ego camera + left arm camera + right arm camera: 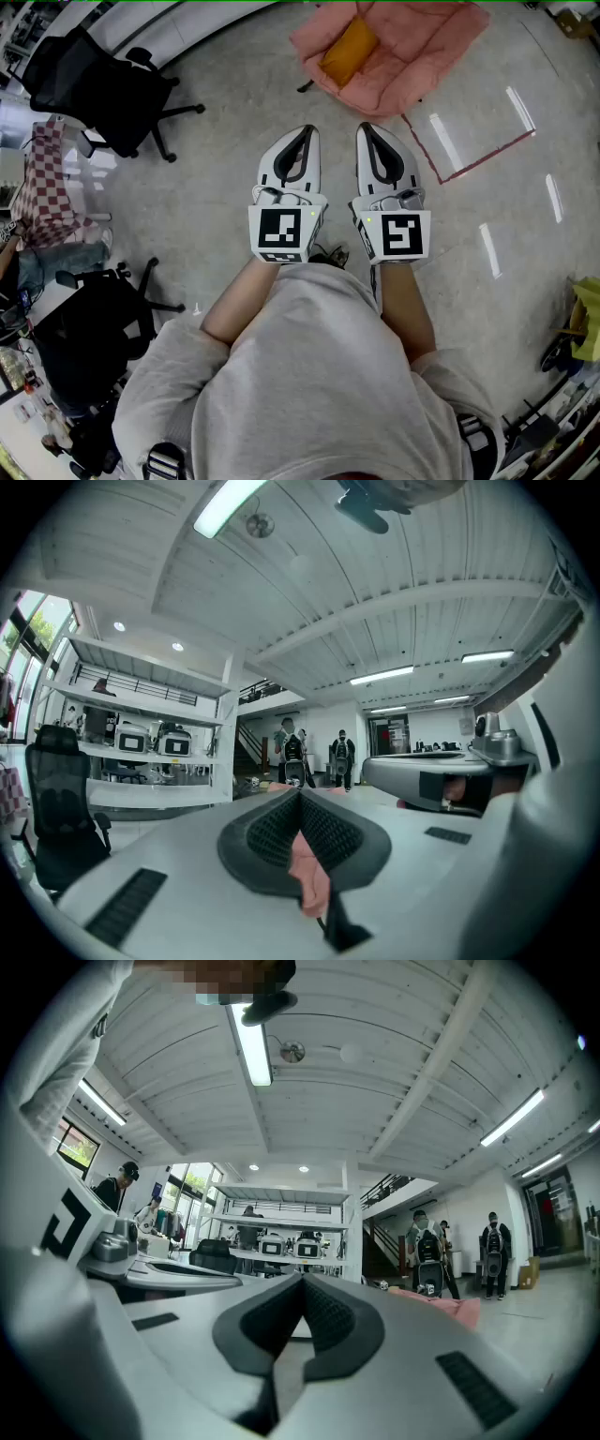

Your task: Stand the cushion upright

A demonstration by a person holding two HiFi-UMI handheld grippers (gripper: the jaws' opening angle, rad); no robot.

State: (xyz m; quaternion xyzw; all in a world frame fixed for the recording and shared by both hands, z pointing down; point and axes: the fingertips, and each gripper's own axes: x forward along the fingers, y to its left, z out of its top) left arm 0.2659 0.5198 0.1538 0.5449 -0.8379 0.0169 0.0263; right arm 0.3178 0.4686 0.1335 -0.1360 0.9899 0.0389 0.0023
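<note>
An orange cushion [349,52] lies tilted in the hollow of a pink padded floor seat [412,56] at the far middle of the head view. My left gripper [302,132] and right gripper [367,129] are held side by side, level, pointing at the seat and well short of it. Both are shut with nothing between the jaws. In the left gripper view the closed left gripper [300,795] shows a strip of the pink seat [310,874] below its jaws. In the right gripper view the right gripper [302,1281] is closed, and the pink seat [455,1308] shows low on the right.
A black office chair [103,84] stands at the far left and another [94,337] at the near left, with a checkered cloth [47,187] between them. Red tape [478,159] marks the floor right of the seat. People with backpacks [292,752] stand by distant shelves [141,752].
</note>
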